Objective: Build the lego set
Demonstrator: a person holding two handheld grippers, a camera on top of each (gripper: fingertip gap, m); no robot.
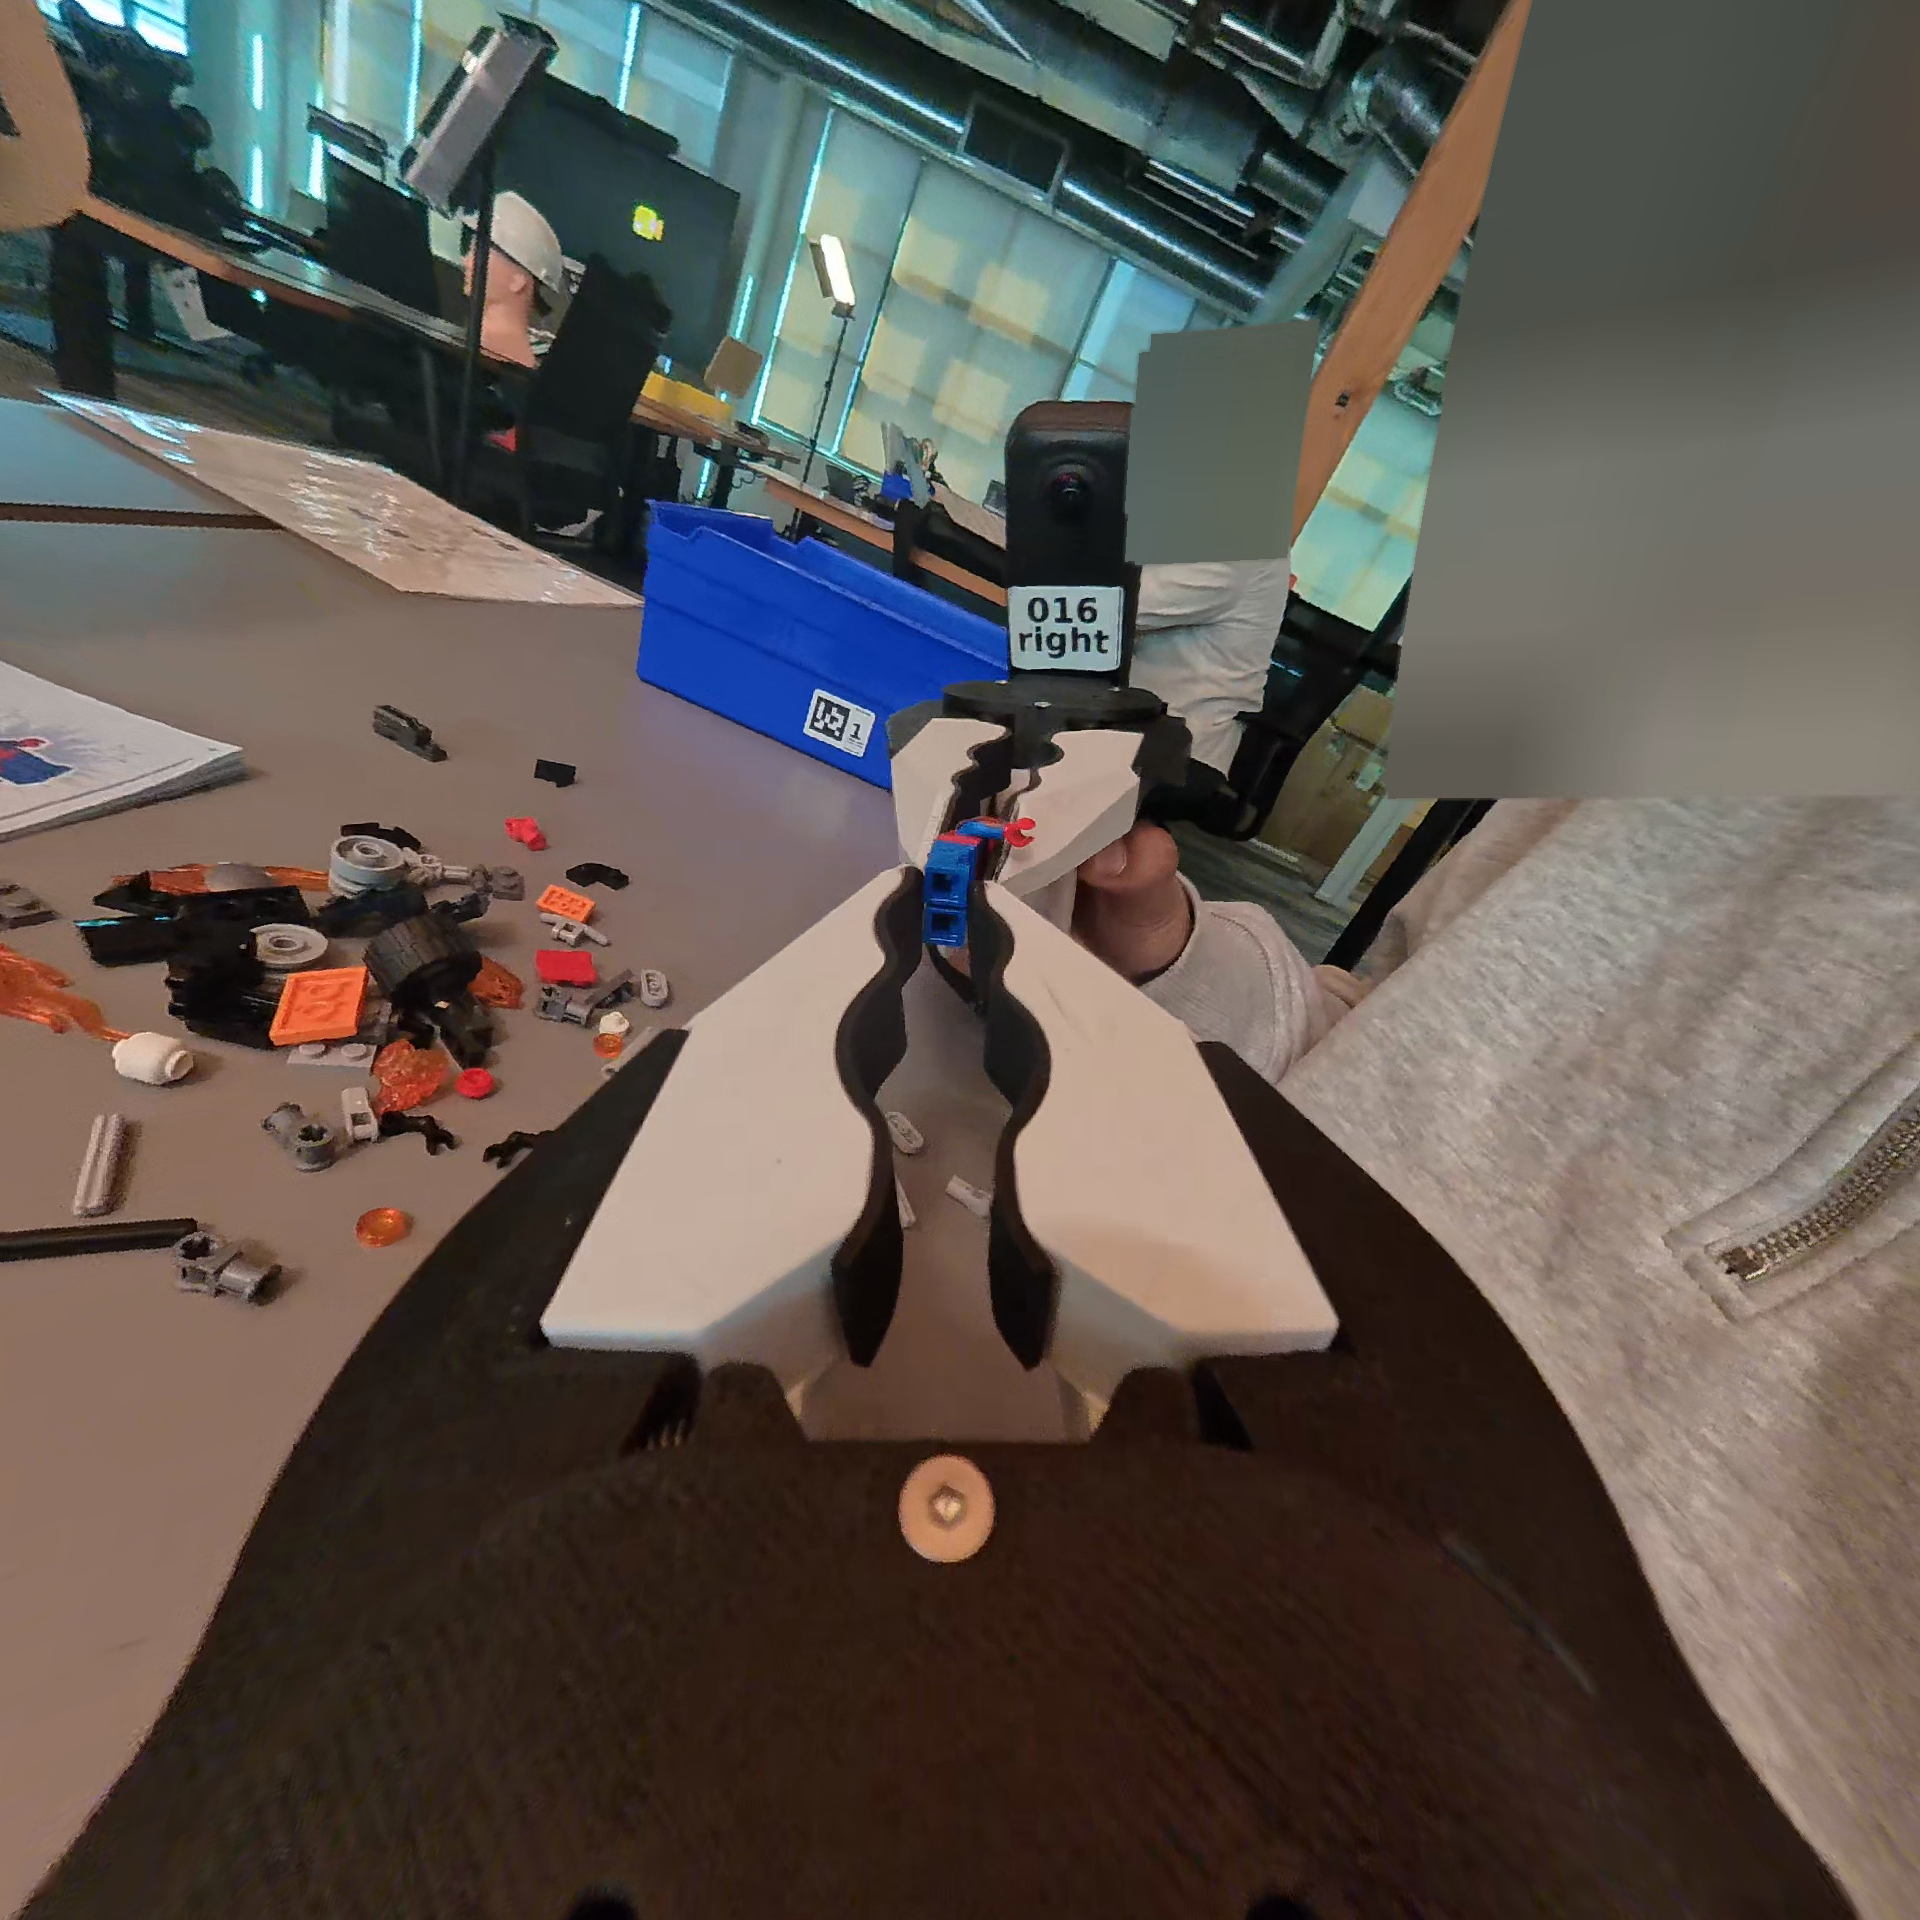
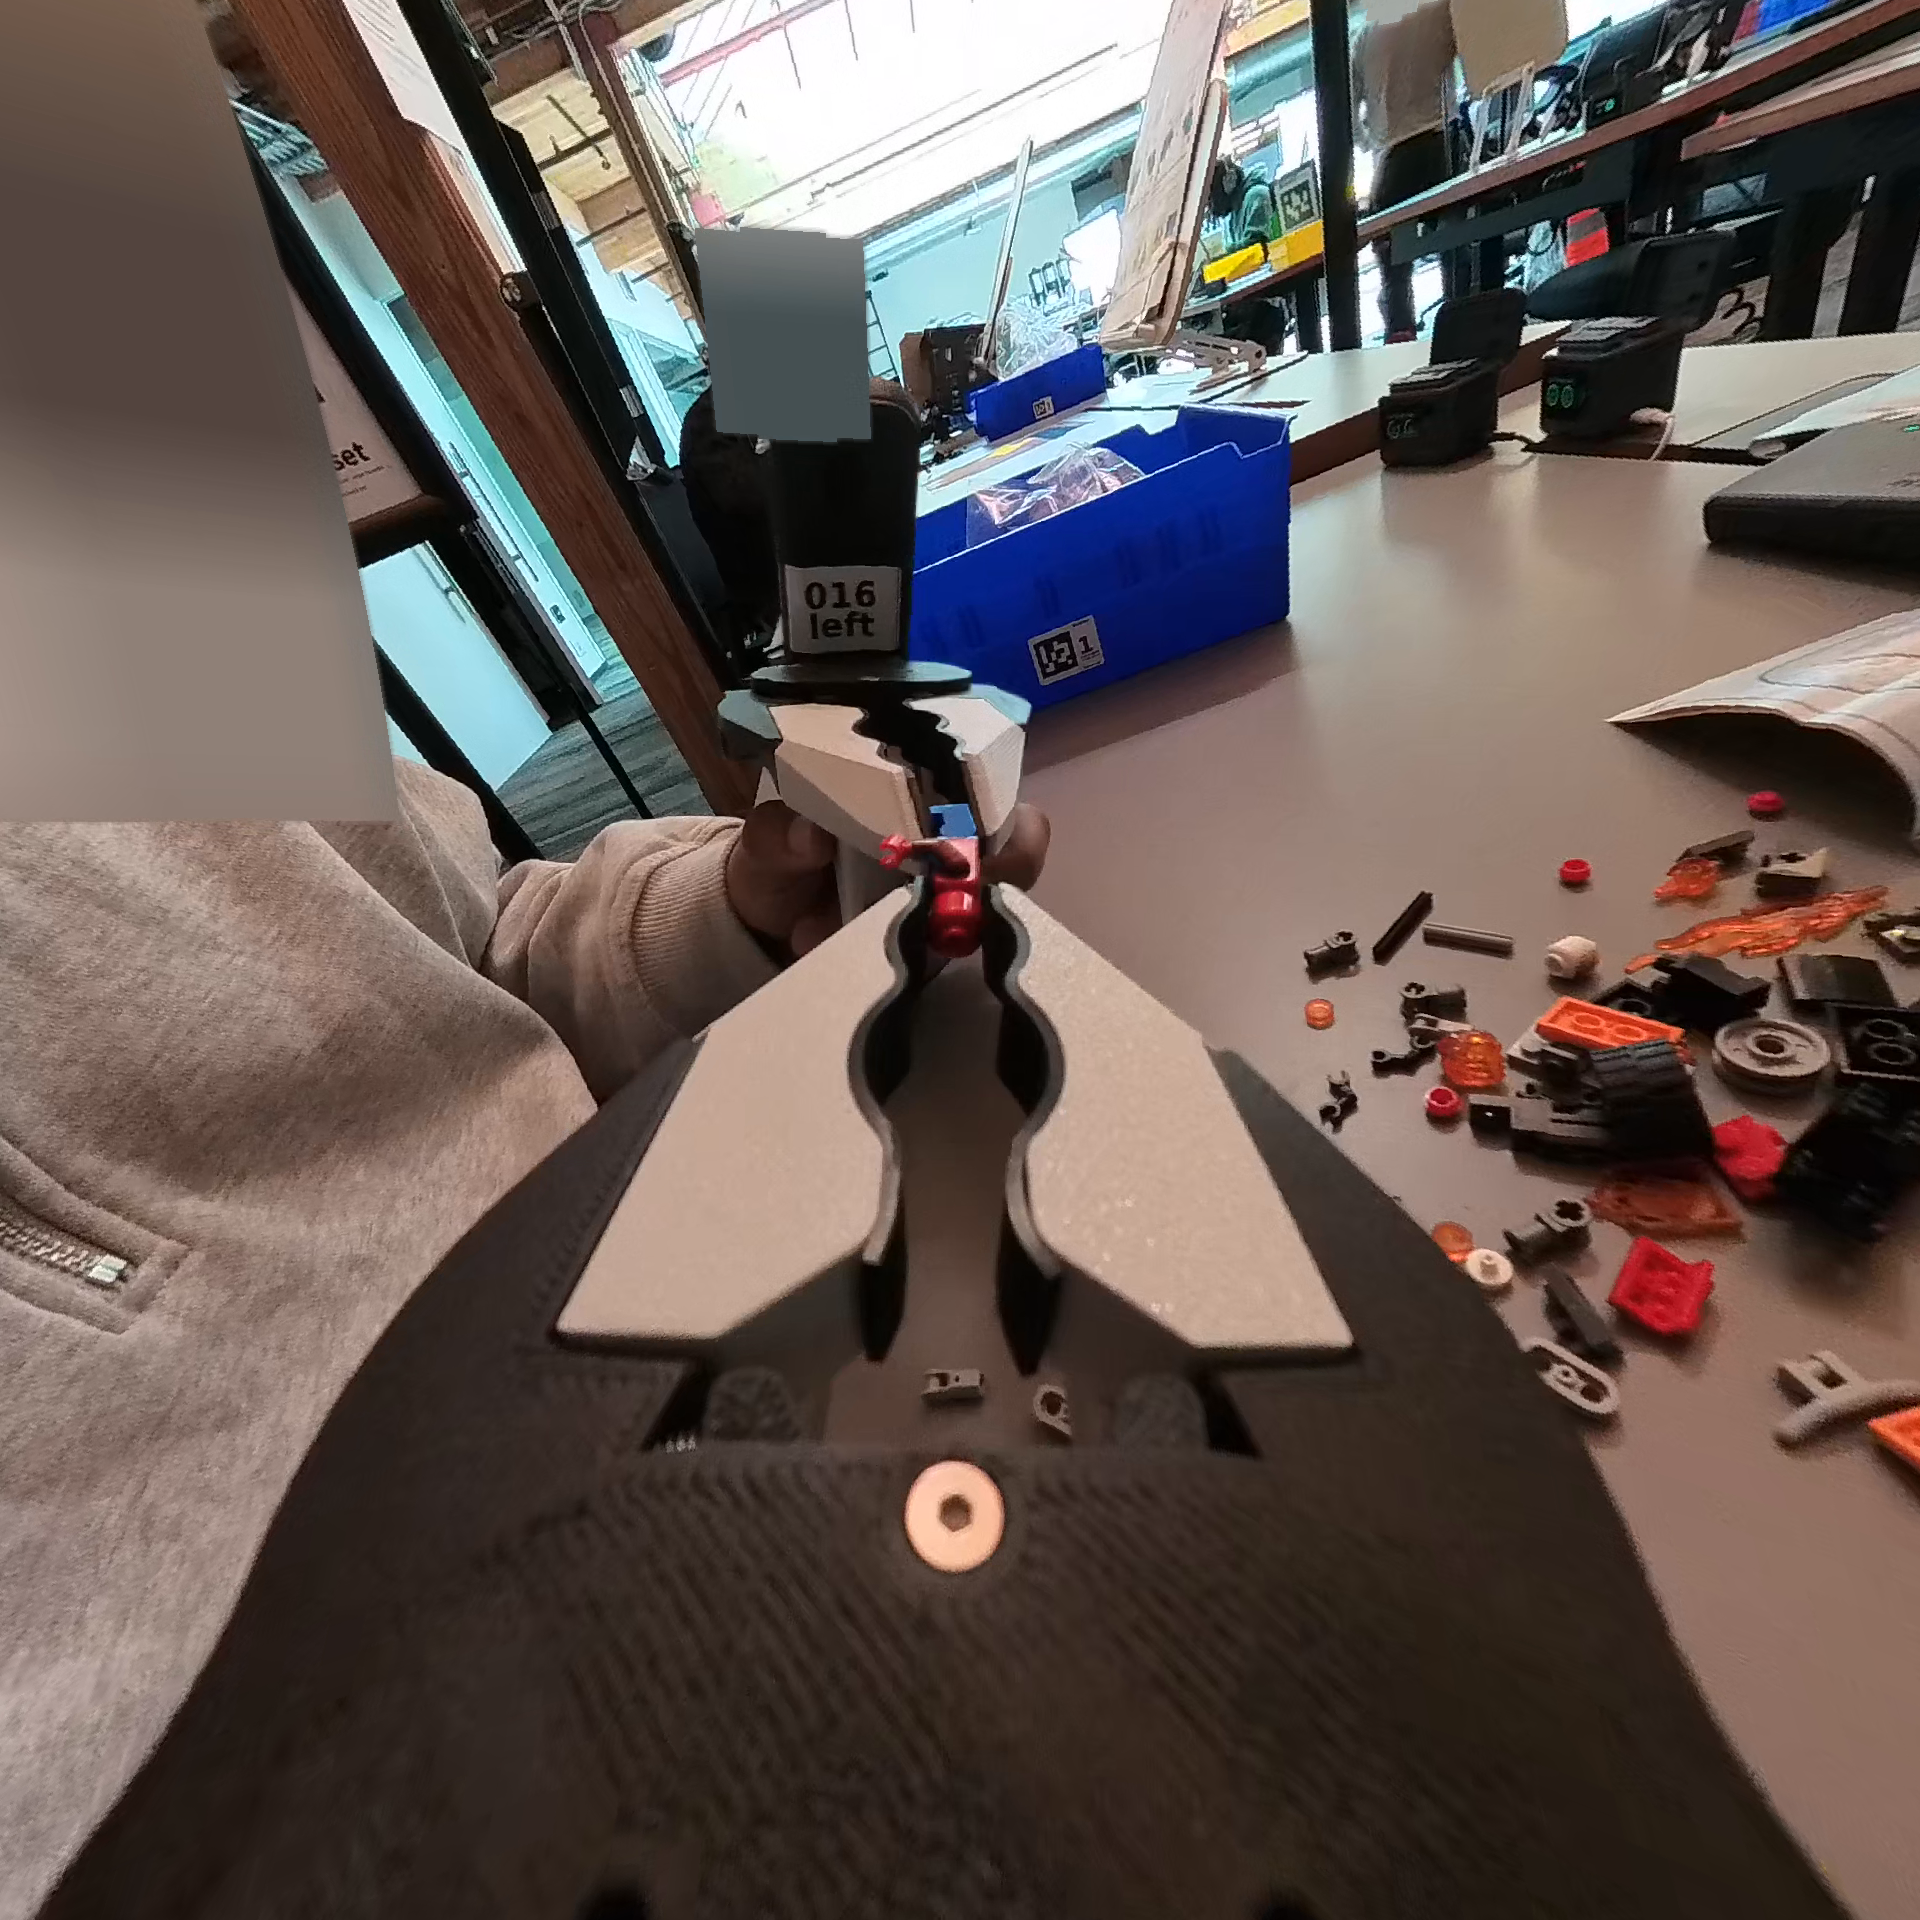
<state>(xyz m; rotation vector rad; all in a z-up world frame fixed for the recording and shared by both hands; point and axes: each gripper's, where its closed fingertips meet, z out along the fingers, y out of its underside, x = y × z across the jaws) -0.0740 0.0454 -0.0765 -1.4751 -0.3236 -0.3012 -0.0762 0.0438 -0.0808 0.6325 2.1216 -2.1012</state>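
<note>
Minifigure [image 1: 948,899] pinched between left gripper [image 1: 940,914] and right gripper [image 2: 951,914].

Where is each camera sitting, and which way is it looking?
Left wrist view: sits on the left gripper, looking along its fingers at the small blue-and-red toy figure, with the right gripper facing it; a grey sweatshirt sleeve shows.
Right wrist view: sits on the right gripper, looking back at the left gripper across the figure; the sweatshirt shows on the left.
Both share the figure, the blue plastic bin and the pile of loose bricks.
</note>
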